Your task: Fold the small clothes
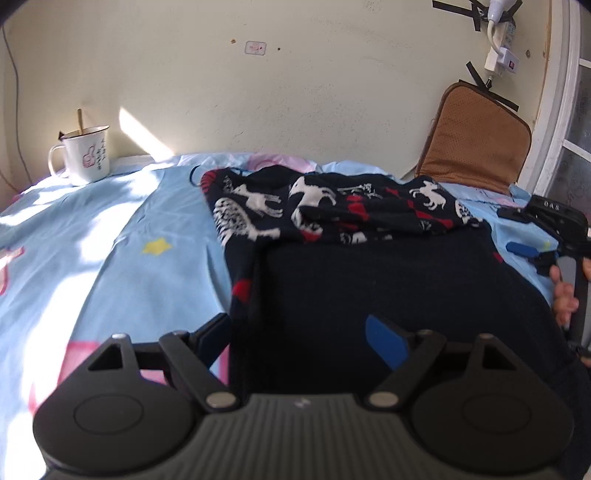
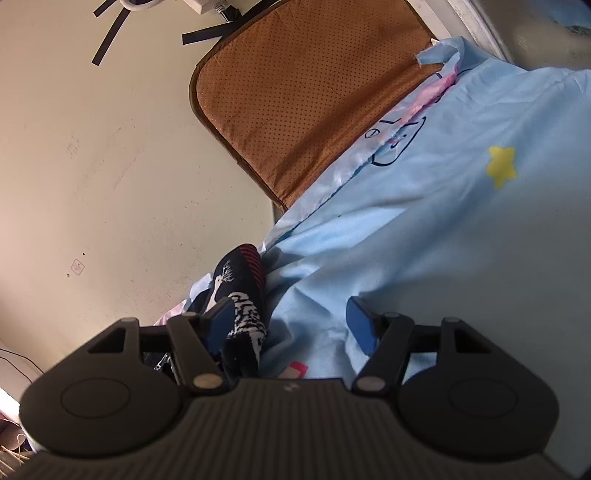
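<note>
A dark navy garment (image 1: pixel 369 266) with white reindeer and red shapes lies on the light blue bedsheet (image 1: pixel 110 229), its patterned part bunched at the far end. My left gripper (image 1: pixel 299 339) hovers over the garment's near left edge with its jaws wide apart and nothing pinched. My right gripper (image 1: pixel 517 232), held by a hand (image 1: pixel 563 295), sits at the garment's right side. In the right wrist view the right gripper (image 2: pixel 291 321) is open. A patterned edge of the garment (image 2: pixel 240 295) lies beside its left finger (image 2: pixel 221 317), with sheet (image 2: pixel 424 221) under the rest.
A white enamel mug (image 1: pixel 83 155) with a spoon stands at the far left of the bed by the wall. A brown cushion (image 1: pixel 476 147) leans in the far right corner. A power strip (image 1: pixel 502 33) hangs on the wall above, next to a window frame (image 1: pixel 561 110).
</note>
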`<move>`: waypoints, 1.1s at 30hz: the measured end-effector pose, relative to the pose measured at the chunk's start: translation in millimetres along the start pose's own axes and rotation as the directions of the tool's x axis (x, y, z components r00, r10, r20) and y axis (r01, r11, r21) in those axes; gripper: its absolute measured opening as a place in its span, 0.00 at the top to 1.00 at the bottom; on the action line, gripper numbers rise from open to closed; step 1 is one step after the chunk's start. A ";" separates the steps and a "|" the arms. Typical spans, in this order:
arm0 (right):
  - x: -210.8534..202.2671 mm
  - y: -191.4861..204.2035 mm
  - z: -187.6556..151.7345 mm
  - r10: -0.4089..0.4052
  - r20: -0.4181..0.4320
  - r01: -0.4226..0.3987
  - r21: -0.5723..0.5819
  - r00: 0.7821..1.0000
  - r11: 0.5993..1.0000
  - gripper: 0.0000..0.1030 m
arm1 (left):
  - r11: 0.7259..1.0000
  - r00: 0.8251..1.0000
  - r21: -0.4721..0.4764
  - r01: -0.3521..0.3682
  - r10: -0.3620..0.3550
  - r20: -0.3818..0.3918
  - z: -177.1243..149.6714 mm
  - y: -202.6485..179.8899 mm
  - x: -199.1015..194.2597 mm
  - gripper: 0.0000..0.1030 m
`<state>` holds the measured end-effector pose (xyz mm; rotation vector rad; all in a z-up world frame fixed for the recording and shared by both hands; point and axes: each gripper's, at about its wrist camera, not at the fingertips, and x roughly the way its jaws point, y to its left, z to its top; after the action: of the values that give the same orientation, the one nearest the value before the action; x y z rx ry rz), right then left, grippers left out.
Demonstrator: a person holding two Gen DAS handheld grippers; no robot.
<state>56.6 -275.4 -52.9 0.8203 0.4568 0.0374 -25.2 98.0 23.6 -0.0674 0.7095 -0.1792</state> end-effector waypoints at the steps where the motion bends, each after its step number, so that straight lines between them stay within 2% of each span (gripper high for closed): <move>1: 0.7 0.1 0.4 0.001 -0.004 -0.001 -0.002 1.000 1.000 0.32 | 1.000 1.000 -0.002 -0.022 0.022 -0.021 -8.7 2.6 -5.7 0.20; 2: 1.2 0.1 0.9 0.000 -0.008 0.000 -0.003 1.000 1.000 0.32 | 0.999 0.998 -0.001 -0.054 0.054 -0.043 -17.1 4.7 -10.0 0.20; 5: -2.9 1.3 3.7 -0.015 -0.041 0.014 -0.020 0.999 1.000 0.32 | 0.990 0.990 0.029 -0.135 0.136 -0.038 -35.1 7.3 -29.9 0.20; 6: -10.9 2.7 4.0 0.000 -0.045 -0.001 -0.030 0.999 1.000 0.32 | 0.990 0.989 0.016 -0.142 0.143 -0.036 -38.6 10.6 -38.1 0.20; 8: -34.5 5.2 3.4 0.097 -0.065 -0.101 -0.066 0.993 0.993 0.31 | 0.990 0.990 -0.015 -0.142 0.141 -0.019 -42.4 16.0 -56.6 0.20; 11: -76.0 10.6 0.5 0.193 -0.162 -0.221 -0.181 0.968 0.958 0.31 | 0.995 0.997 -0.064 -0.078 0.079 0.003 -45.8 22.1 -82.3 0.19; 15: -131.3 6.4 -17.2 0.215 -0.289 -0.303 -0.310 0.933 0.901 0.31 | 0.990 0.997 -0.119 0.081 -0.083 -0.011 -49.2 21.8 -99.6 0.17; 19: -167.5 -14.0 -41.0 0.186 -0.356 -0.304 -0.312 0.916 0.900 0.31 | 0.973 0.978 -0.152 0.175 -0.189 -0.083 -57.6 14.7 -95.2 0.16; 21: -182.4 -26.2 -51.6 0.174 -0.357 -0.287 -0.293 0.918 0.912 0.31 | 0.968 0.966 -0.168 0.186 -0.211 -0.147 -67.2 12.2 -88.8 0.17; 24: -194.3 -39.1 -66.4 0.147 -0.362 -0.258 -0.282 0.921 0.924 0.32 | 0.970 0.961 -0.145 0.196 -0.220 -0.168 -76.6 5.6 -94.5 0.18; 25: -197.6 -41.0 -71.0 0.143 -0.356 -0.254 -0.289 0.924 0.923 0.34 | 0.969 0.958 -0.141 0.205 -0.227 -0.172 -77.9 3.6 -97.8 0.21; 26: -201.0 -39.9 -75.5 0.140 -0.352 -0.254 -0.305 0.926 0.918 0.42 | 0.966 0.954 -0.142 0.215 -0.239 -0.181 -78.8 1.7 -100.1 0.32; 27: -201.5 -38.1 -79.3 0.141 -0.375 -0.267 -0.311 0.916 0.912 0.59 | 0.967 0.952 -0.138 0.216 -0.240 -0.189 -80.1 -0.7 -101.7 0.45; 28: -200.8 -35.6 -84.8 0.132 -0.406 -0.276 -0.319 0.904 0.907 0.71 | 0.971 0.955 -0.124 0.205 -0.226 -0.193 -81.5 -4.2 -103.6 0.52; 29: -201.7 -33.3 -89.9 0.121 -0.424 -0.277 -0.329 0.897 0.903 0.89 | 0.974 0.954 -0.109 0.198 -0.217 -0.205 -82.6 -7.2 -104.7 0.72; 30: -204.8 -31.6 -92.7 0.122 -0.431 -0.283 -0.333 0.894 0.899 0.92 | 0.973 0.950 -0.111 0.200 -0.221 -0.221 -83.4 -8.5 -104.2 0.91; 33: -215.7 -26.4 -87.0 0.172 -0.445 -0.331 -0.309 0.879 0.891 0.93 | 0.966 0.948 -0.159 0.202 -0.233 -0.215 -83.1 -1.2 -107.9 0.90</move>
<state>-177.1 -277.4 -41.5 0.4799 0.7066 0.5416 -160.0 116.8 30.0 -0.2594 0.9478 -0.3551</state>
